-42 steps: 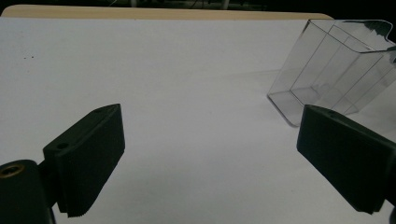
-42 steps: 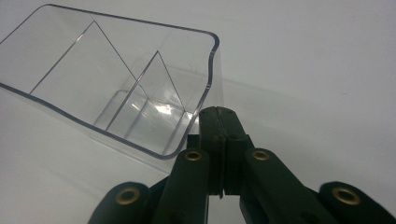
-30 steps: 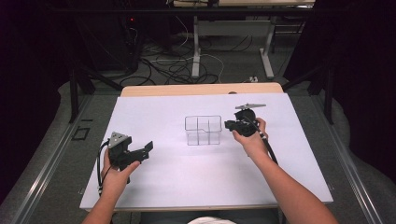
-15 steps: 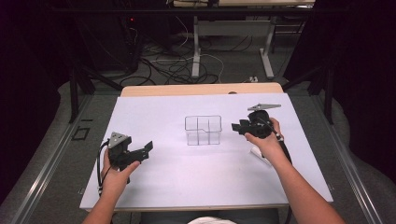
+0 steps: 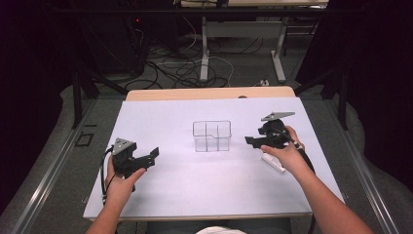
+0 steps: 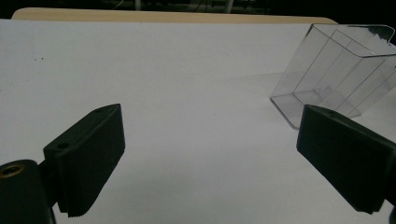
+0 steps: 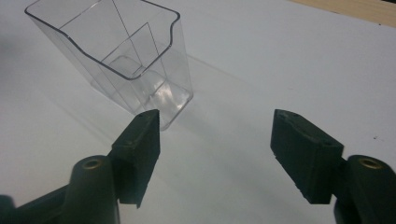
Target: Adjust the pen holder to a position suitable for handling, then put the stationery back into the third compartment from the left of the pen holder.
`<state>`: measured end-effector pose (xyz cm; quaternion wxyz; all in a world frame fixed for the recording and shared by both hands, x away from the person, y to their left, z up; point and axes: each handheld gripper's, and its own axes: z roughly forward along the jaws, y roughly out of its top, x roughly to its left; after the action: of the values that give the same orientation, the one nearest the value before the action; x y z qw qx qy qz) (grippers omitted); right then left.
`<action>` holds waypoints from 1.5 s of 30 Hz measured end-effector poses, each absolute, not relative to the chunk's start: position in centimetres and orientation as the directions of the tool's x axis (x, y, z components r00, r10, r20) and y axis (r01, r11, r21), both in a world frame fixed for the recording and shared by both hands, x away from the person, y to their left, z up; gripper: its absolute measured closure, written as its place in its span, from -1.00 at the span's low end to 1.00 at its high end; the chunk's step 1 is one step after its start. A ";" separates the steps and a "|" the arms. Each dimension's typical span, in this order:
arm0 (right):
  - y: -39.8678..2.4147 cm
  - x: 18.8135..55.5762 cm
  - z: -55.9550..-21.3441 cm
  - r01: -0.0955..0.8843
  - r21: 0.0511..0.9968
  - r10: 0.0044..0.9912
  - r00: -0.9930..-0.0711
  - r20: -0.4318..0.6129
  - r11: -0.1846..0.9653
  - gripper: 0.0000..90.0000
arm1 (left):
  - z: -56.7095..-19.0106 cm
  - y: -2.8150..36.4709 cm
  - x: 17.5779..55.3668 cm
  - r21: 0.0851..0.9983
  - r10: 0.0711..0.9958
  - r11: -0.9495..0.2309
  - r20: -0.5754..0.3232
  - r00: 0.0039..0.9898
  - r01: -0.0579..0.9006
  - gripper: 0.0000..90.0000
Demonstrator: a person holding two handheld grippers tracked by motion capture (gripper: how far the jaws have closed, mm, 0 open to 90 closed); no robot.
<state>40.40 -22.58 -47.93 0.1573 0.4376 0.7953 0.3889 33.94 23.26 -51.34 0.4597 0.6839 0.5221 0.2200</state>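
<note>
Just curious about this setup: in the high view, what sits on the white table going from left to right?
Left gripper → clear box → right gripper → small white thing under the right hand.

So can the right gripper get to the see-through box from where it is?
Probably yes. The right gripper points at the clear box with bare white table between them. Its jaws have just been opening, with nothing between them.
</note>
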 end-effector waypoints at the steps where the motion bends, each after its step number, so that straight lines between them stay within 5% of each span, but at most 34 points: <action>1: -22.7 40.4 -48.0 0.579 0.751 0.819 -0.567 0.089 0.319 -0.38 | -51.4 23.3 34.0 0.859 0.917 -0.031 -0.179 0.357 0.512 -0.83; 22: -23.8 40.9 -48.3 0.647 0.608 0.800 -0.599 0.033 0.459 -0.77 | -51.4 23.5 34.3 0.860 0.919 -0.034 -0.174 0.354 0.510 -0.82; 32: -24.0 41.3 -49.4 0.647 0.514 0.771 -0.635 -0.044 0.563 -0.50 | -51.4 23.5 34.2 0.861 0.920 -0.033 -0.173 0.352 0.508 -0.82; 45: -24.8 41.7 -51.0 0.670 0.432 0.748 -0.664 -0.016 0.604 -0.12 | -51.4 23.3 34.1 0.859 0.920 -0.036 -0.172 0.353 0.511 -0.81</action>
<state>41.67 -24.78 -50.99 0.0978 0.3983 0.8901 0.1989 34.12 23.34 -51.44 0.4568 0.6840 0.5229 0.2238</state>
